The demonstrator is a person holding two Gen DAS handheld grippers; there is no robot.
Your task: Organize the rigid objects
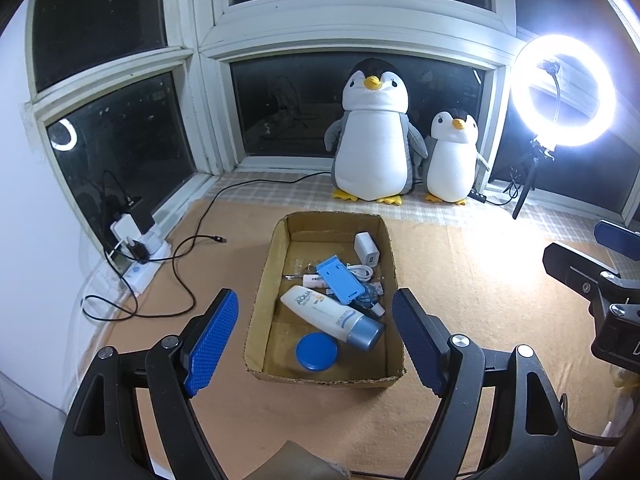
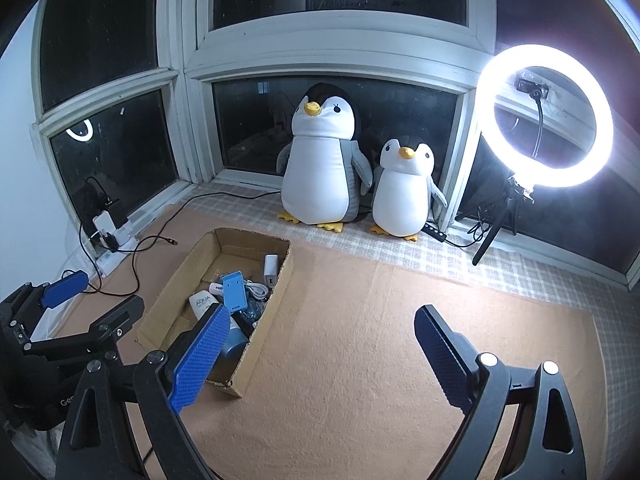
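Open brown cardboard box [image 1: 280, 272] in the middle of the peach-coloured cloth on the bench [image 1: 480, 280], already holding the rigid objects: white plastic tube with a grey-blue cap [image 1: 332, 316], round blue lid [image 1: 317, 351] near the front wall, flat light-blue plastic holder [image 1: 340, 284] lying on top of the pile, white square charger plug [image 1: 367, 249] at the back, white coiled cable [image 1: 360, 270] beside it. Nothing loose visible on the cloth outside the box.

Left tool [image 1: 316, 340] released, both blue pads spread wide, hovering above the near end of the box, nothing between the pads. Right tool [image 2: 316, 356] also released and empty, over bare cloth to the right of the box.

Probably the last part of the task, or a check of the result. Good way for the step: keep both tools spread and high when leaving, no contact with the thin cardboard walls, since a light box like this slides easily. If tidying inside, better to lift the top holder first, not the tube below.
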